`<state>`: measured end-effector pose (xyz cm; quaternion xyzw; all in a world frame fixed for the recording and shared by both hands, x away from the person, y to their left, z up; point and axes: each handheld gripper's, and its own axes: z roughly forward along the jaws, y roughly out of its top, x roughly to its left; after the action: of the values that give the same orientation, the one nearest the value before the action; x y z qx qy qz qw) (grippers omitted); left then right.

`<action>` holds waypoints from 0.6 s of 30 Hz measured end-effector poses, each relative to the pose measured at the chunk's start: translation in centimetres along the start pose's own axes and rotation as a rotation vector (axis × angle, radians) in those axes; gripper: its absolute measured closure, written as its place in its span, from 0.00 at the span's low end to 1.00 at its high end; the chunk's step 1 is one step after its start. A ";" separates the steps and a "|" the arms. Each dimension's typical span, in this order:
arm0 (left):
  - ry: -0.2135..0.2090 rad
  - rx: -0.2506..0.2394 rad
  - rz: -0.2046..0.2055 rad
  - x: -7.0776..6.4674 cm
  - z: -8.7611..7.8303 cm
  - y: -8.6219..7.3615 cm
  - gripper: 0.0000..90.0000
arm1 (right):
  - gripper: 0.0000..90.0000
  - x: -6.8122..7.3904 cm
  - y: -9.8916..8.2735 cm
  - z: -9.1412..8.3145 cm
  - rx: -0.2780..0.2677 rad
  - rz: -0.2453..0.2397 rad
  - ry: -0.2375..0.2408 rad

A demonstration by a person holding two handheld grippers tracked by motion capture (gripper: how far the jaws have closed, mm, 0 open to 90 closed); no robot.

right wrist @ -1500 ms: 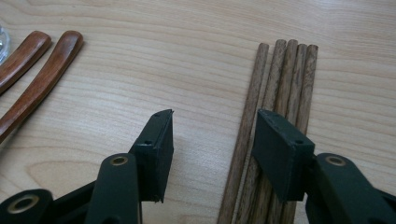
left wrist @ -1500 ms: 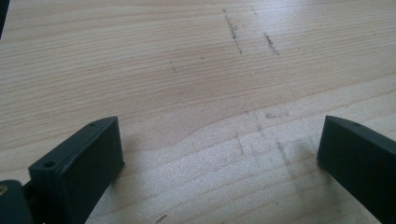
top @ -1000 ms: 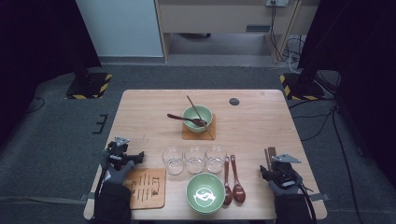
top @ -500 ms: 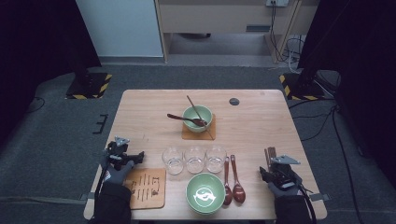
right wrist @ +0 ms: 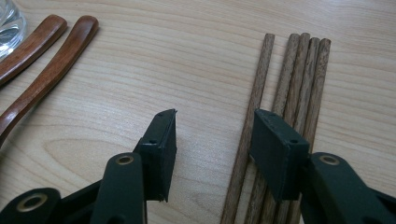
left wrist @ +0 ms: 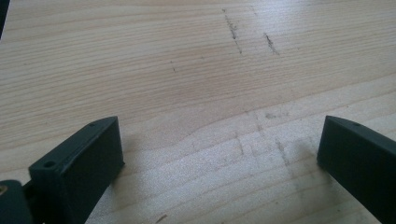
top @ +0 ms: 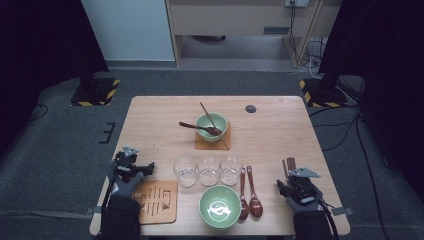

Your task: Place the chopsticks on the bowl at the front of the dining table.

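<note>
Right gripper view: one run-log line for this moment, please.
right gripper: open, over table | four brown wooden chopsticks: flat, leftmost between jaws, ungripped | left gripper: open, nothing between

I was working in a lab: black curtains (top: 30,60) flanked the pale wooden table (top: 280,135), hazard-striped stand bases (top: 95,92) at ten and two o'clock.

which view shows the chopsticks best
The right gripper view: the chopsticks lie close up as four brown sticks side by side on the table, one between the open right gripper jaws. The high view shows them as a small dark bundle just ahead of that gripper.
</note>
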<state>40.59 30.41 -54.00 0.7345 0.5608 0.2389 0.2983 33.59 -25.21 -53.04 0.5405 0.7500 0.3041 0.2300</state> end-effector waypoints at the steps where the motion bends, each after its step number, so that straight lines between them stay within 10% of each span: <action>1: 0.000 0.000 0.000 0.0 0.0 0.0 0.00 | 0.56 0.0 0.0 0.0 0.000 -0.003 0.000; 18: 0.000 0.000 0.000 0.0 0.0 0.0 0.00 | 0.75 0.7 0.1 0.1 0.033 -0.016 0.042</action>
<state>40.59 30.41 -54.00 0.7345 0.5608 0.2388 0.2983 33.47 -24.50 -53.06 0.5314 0.7640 0.3013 0.2078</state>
